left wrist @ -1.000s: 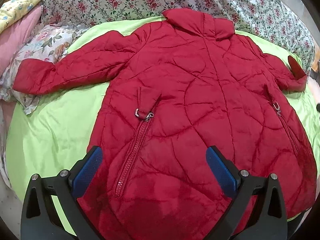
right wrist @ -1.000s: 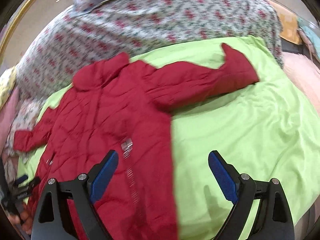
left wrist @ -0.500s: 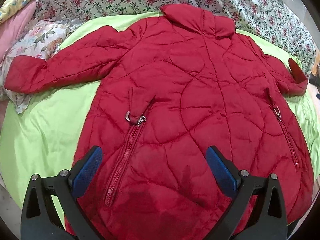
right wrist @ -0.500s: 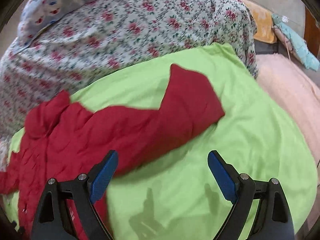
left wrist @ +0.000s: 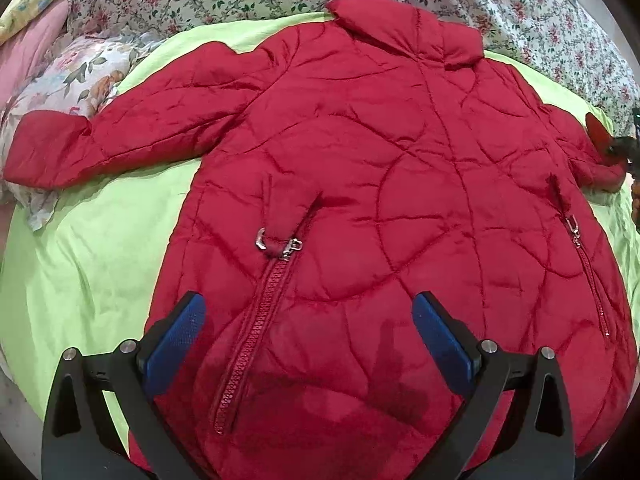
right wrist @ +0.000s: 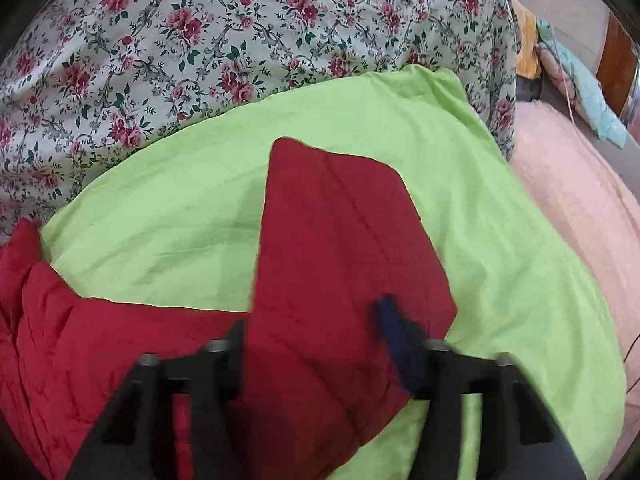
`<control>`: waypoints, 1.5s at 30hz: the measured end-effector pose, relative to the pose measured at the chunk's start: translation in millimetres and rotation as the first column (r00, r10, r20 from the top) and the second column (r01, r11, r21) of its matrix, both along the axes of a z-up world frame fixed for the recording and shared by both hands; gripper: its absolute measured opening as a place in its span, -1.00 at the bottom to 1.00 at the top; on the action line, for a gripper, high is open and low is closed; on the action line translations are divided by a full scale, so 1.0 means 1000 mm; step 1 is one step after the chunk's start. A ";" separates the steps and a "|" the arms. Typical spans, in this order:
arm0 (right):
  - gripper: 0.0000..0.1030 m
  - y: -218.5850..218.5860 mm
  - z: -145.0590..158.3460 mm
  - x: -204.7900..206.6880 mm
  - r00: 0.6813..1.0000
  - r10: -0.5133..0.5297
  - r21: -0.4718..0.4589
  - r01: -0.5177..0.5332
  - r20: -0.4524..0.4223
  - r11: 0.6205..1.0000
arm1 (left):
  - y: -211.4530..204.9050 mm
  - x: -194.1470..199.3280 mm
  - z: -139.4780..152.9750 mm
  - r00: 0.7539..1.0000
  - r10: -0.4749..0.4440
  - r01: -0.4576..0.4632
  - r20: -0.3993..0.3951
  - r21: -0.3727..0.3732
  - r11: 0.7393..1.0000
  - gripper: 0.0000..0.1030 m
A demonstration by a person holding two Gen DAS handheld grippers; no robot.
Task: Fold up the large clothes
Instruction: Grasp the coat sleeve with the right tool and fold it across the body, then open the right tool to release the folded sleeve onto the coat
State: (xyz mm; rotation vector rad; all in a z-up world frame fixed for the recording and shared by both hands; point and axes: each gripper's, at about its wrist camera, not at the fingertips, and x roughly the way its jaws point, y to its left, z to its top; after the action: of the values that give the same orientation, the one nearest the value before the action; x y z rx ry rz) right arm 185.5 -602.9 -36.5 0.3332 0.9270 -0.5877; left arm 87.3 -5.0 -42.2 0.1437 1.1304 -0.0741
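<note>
A red quilted jacket [left wrist: 380, 184] lies spread flat on a lime green sheet [left wrist: 92, 248], collar at the far side, sleeves out to each side. My left gripper [left wrist: 308, 332] is open and empty above the jacket's lower hem, by the left pocket zipper [left wrist: 256, 328]. In the right wrist view the jacket's right sleeve cuff [right wrist: 340, 240] fills the space between my right gripper's [right wrist: 316, 344] fingers. The jaws are narrowed around the sleeve but blurred, so I cannot tell if they grip it.
A floral quilt [left wrist: 520, 8] lies behind the jacket and shows in the right wrist view [right wrist: 200, 40]. A floral pillow [left wrist: 68, 80] sits under the left sleeve. A pink blanket [right wrist: 580, 208] lies to the right of the green sheet.
My right gripper has moved forward onto the right sleeve cuff and its jaws have narrowed around it. My left gripper has drifted slightly closer over the hem and stays open.
</note>
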 end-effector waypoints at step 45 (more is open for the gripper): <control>-0.64 0.430 -0.005 -0.020 0.333 0.923 -0.033 -0.938 0.191 0.346 | 0.060 0.118 0.004 0.993 -0.057 -0.014 -0.100 -0.595 0.804 1.00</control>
State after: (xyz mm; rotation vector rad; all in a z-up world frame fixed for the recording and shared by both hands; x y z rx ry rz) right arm 165.7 -172.8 -41.5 -0.1302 0.8034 0.5940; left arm 204.8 55.4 -38.6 -0.4192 1.1701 -0.4615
